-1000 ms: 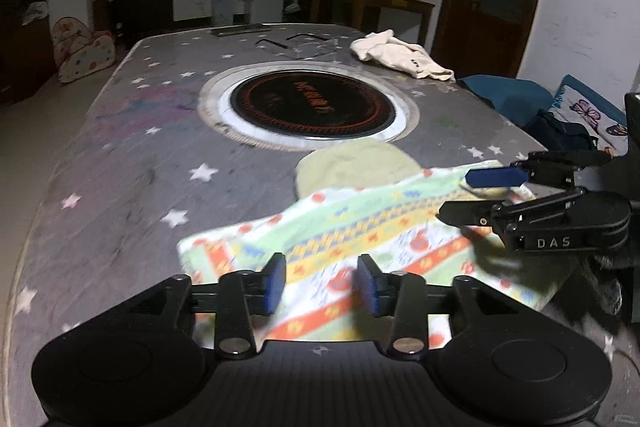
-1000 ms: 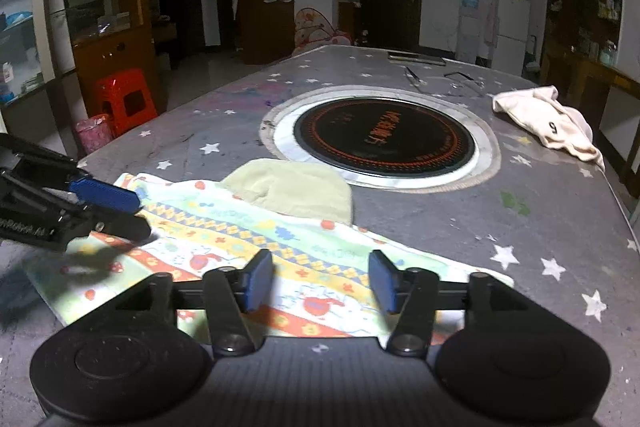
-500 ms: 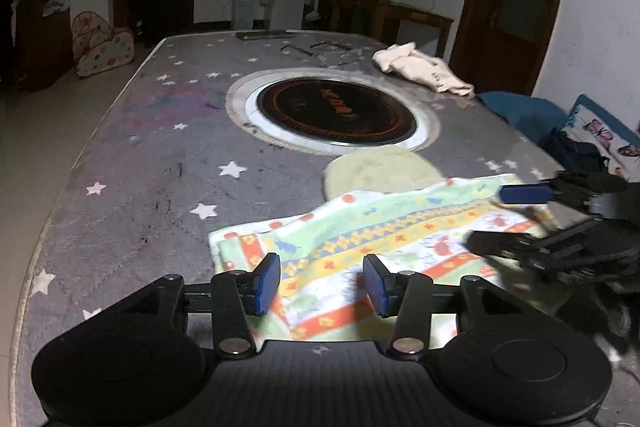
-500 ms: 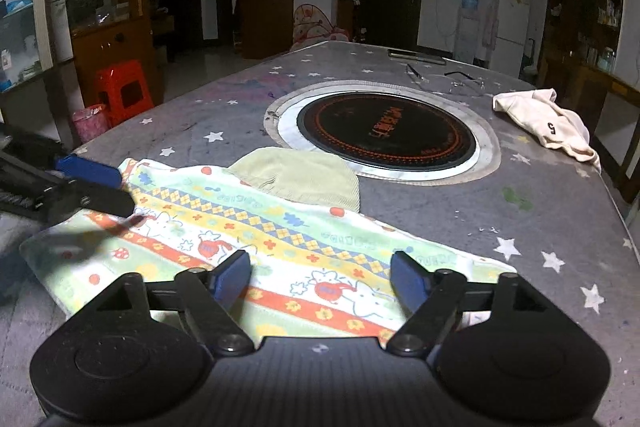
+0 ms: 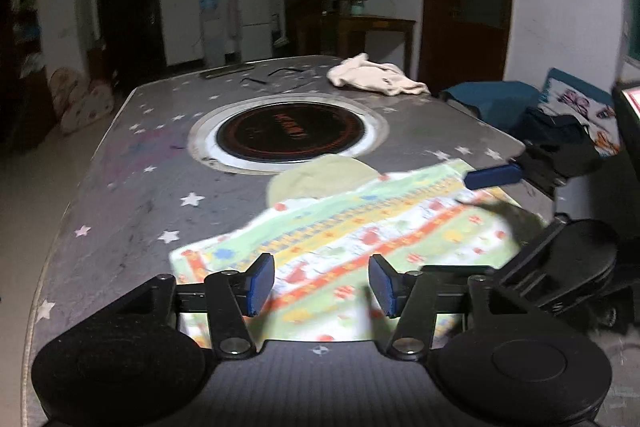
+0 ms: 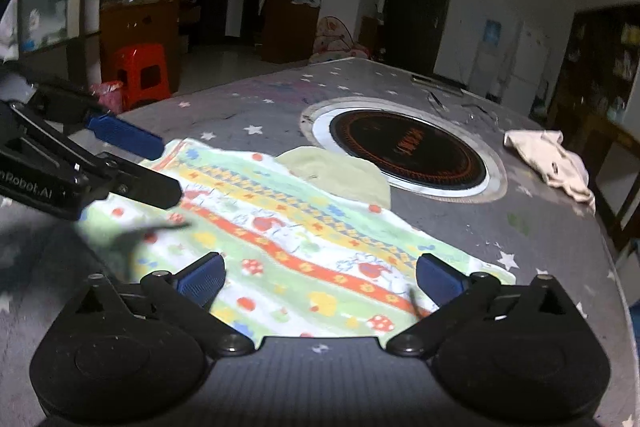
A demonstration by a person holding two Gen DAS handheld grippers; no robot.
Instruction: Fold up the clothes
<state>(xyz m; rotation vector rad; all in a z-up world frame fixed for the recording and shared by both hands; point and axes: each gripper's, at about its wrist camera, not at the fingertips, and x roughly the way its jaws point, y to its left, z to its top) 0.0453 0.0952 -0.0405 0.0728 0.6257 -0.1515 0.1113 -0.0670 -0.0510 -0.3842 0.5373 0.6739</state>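
I am holding my left gripper (image 5: 322, 285) and right gripper (image 6: 320, 279) spread above the patterned cloth (image 6: 304, 243) lying at the tabletop's (image 5: 132, 187) near edge.

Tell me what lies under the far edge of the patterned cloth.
A pale green cloth pokes out from under the patterned cloth, on the star-print table. How far it runs underneath is covered.

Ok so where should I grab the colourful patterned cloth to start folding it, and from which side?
Probably the two near corners of the patterned cloth. It lies flat and spread on the starry table, so only its thin edge can be pinched. Bring the left tongs and right tongs, both open above the near hem, in low from the near side.
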